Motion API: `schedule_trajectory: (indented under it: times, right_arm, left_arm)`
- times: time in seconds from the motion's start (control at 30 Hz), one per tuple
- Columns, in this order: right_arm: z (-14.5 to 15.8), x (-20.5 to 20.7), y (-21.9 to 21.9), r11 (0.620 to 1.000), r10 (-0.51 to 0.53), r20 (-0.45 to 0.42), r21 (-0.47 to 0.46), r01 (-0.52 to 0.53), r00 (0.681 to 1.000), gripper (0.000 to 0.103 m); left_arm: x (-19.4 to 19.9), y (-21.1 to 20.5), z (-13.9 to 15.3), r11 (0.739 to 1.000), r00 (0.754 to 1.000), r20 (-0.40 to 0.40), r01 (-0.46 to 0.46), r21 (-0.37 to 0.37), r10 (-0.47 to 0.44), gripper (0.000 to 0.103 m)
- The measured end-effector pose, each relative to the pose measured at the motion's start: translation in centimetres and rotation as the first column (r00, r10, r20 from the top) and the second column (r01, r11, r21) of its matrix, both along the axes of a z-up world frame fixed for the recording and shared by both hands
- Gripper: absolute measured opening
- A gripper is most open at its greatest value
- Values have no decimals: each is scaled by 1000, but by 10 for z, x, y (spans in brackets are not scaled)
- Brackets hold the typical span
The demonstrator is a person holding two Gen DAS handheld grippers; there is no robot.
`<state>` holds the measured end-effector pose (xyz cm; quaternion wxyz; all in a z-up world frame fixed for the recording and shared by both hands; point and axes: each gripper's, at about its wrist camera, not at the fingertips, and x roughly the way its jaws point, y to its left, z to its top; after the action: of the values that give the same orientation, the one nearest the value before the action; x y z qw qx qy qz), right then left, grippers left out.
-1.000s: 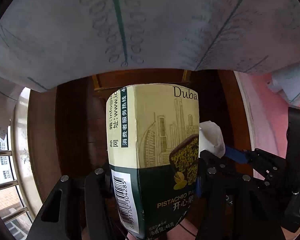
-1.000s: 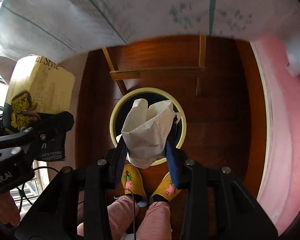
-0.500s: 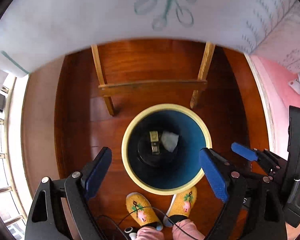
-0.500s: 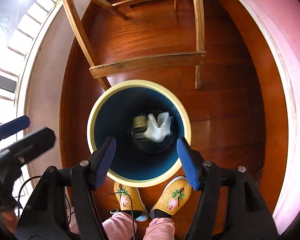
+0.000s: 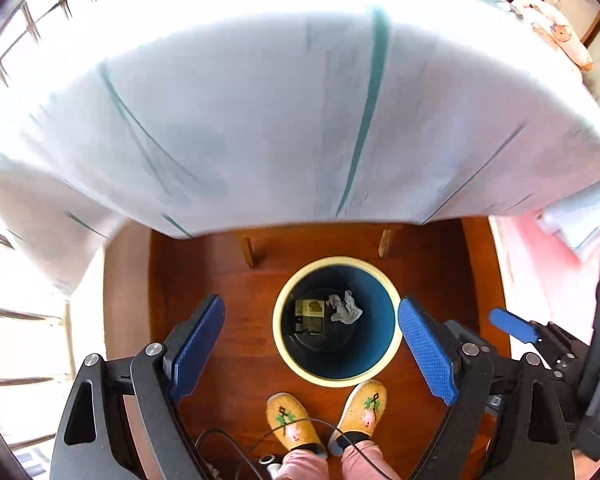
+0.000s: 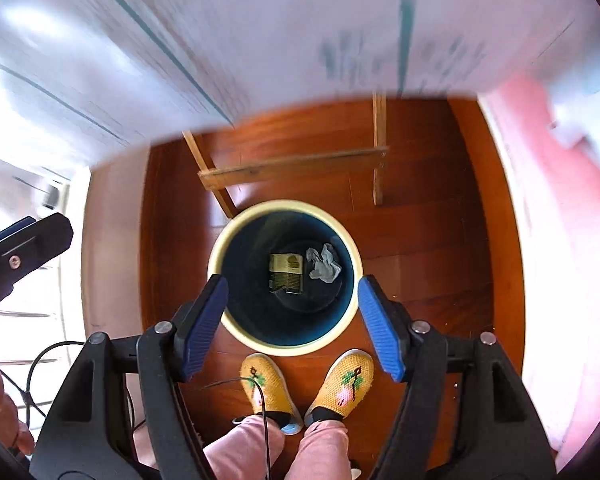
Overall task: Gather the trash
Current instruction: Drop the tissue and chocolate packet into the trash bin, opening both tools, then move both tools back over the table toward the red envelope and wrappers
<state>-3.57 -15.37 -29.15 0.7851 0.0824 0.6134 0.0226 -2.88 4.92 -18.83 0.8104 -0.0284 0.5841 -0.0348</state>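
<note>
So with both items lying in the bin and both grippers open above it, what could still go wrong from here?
1. A thin black cable trails over the person's yellow slippers; a step could snag it.
2. The tablecloth hangs low just beyond the bin; the left gripper or right gripper could catch its hem.
3. The bin sits right at the toes, so a step forward might tip it, spilling the carton and crumpled tissue.

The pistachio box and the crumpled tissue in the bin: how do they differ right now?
The pistachio box is flat-sided and printed cream and dark green; the crumpled tissue is plain white and shapeless. The box lies left of centre, the tissue to its right, looking smaller. Both rest on the bottom of the bin, clear of both tools.
</note>
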Motion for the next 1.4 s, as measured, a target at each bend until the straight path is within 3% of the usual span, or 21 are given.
schedule_trajectory:
  times: [0.1,0.27,0.43,0.67,0.8,1.03,1.2,1.4]
  right_arm:
    - [44,-6,1,1000,-17,24,10,17,1000,67]
    - [117,-18,3,999,-35,68,15,34,997,67]
    - [192,-30,8,999,-34,166,-3,35,985,67]
    - [291,-38,8,995,-81,330,-35,98,940,67]
    - [334,-35,9,992,-70,405,-72,108,911,67]
    - [384,-18,-2,986,-96,461,-76,147,882,67]
    - [382,14,-21,988,-125,438,-28,153,890,67]
    - [361,87,-59,994,-102,435,7,110,895,65]
  left_arm:
    - [-2,6,46,1000,1000,26,10,3,-10,90]
    - [1,15,113,997,998,28,50,-66,-48,90]
    - [-3,10,177,989,991,84,111,-102,-103,89]
    - [5,-9,257,965,971,144,214,-148,-194,89]
    - [18,-19,289,961,952,206,252,-112,-226,89]
    - [65,-27,320,968,943,259,237,-87,-208,89]
    - [119,-32,316,982,952,258,184,-47,-166,89]
    - [203,-44,283,992,978,184,114,-57,-102,89]
